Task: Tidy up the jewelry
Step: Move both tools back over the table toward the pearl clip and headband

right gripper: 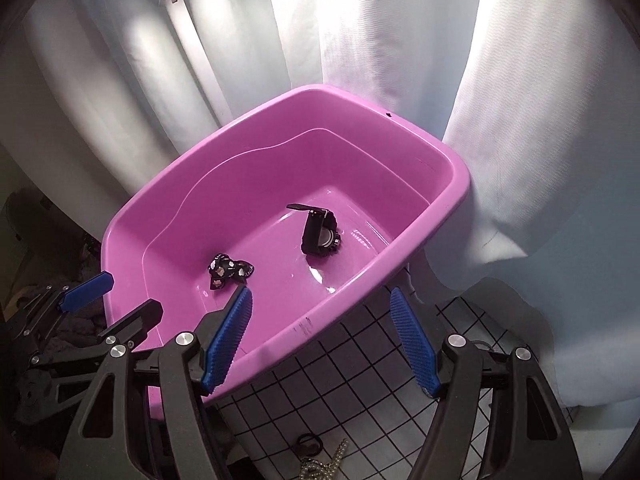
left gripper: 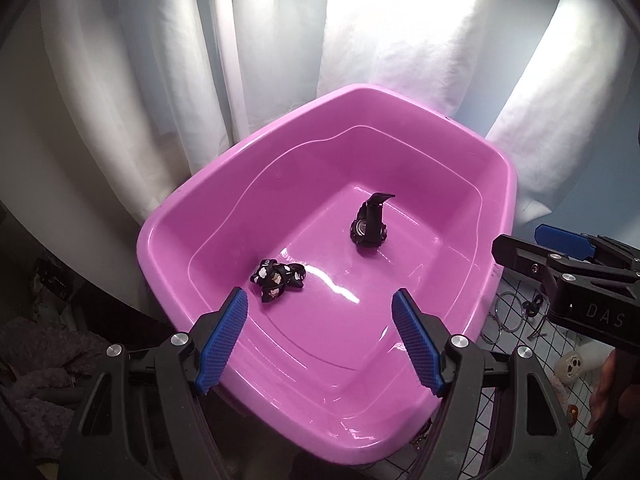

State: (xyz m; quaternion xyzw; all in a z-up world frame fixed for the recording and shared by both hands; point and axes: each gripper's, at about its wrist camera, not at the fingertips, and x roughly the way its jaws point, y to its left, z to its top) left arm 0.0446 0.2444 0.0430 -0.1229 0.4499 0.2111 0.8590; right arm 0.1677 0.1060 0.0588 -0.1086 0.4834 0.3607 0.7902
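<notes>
A pink plastic tub (left gripper: 180, 216) (right gripper: 448, 168) holds a black wristwatch (left gripper: 370, 226) (right gripper: 320, 236) and a black patterned hair tie (left gripper: 278, 276) (right gripper: 230, 270), lying apart on its floor. My left gripper (left gripper: 320, 296) (right gripper: 134, 292) hovers over the tub's near edge, open, with nothing between its blue pads. My right gripper (right gripper: 320, 294) (left gripper: 518, 238) hangs over the tub's right rim, also open and holding nothing. Neither gripper touches the watch or the hair tie.
The tub rests on a white cloth with a black grid (right gripper: 360, 360). Beside it lie metal hoops (left gripper: 508, 312), a bead chain (right gripper: 320, 468), a black ring (right gripper: 308, 442) and a small white figure (left gripper: 572, 364). White curtains (left gripper: 280, 40) hang behind. Dark fabric (left gripper: 36, 360) is piled at left.
</notes>
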